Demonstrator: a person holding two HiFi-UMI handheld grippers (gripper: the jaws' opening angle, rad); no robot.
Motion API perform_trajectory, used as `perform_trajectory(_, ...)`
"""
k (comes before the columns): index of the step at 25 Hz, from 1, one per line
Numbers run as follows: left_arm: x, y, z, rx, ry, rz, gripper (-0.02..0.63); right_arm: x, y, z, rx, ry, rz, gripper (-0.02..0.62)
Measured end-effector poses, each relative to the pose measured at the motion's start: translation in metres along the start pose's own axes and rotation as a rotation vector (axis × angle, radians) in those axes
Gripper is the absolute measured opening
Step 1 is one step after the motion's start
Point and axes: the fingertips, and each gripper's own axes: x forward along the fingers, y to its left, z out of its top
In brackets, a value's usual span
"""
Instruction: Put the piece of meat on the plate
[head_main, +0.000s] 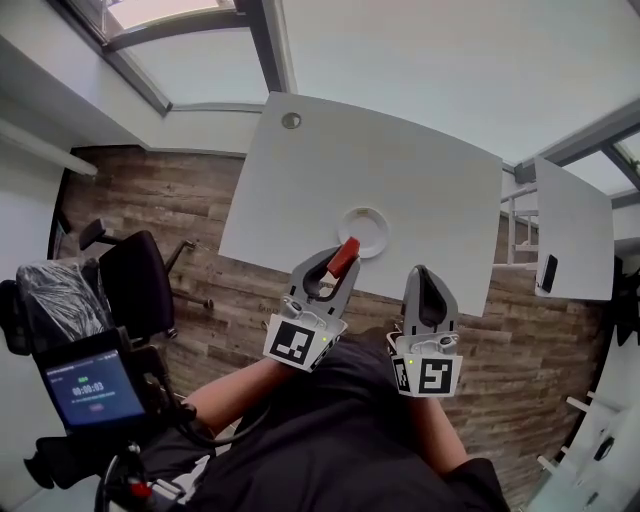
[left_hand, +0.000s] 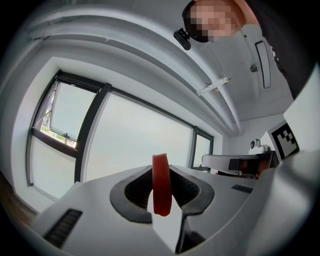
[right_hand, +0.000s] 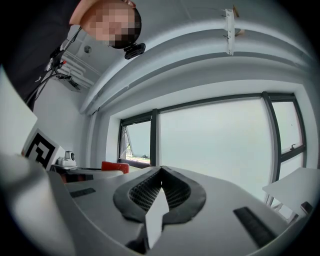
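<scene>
Red piece of meat (left_hand: 161, 185) sits pinched in left hand-held gripper (head_main: 334, 268) (plate (head_main: 384, 226) near).

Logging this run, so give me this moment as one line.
left gripper: shut on meat | right gripper: shut, empty | plate: empty

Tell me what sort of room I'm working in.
Probably an office or meeting room: a white rectangular desk with a cable hole, a black padded office chair on the wood-plank floor, and large dark-framed windows.

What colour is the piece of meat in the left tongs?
Red. The piece of meat shows best in the left gripper view.
</scene>
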Motion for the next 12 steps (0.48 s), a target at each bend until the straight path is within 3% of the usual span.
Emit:
perform_trajectory(7,0.000,0.034,0.007,0.009,-0.030,0.065,0.094,0.003,-0.011,-0.002,0.025,0.004,-0.016,0.005)
perform_trajectory(12,0.009,0.046,-0.003,0.011,0.014,0.109,0.094,0.018,-0.012,-0.002,0.059,-0.009,0.024,0.005)
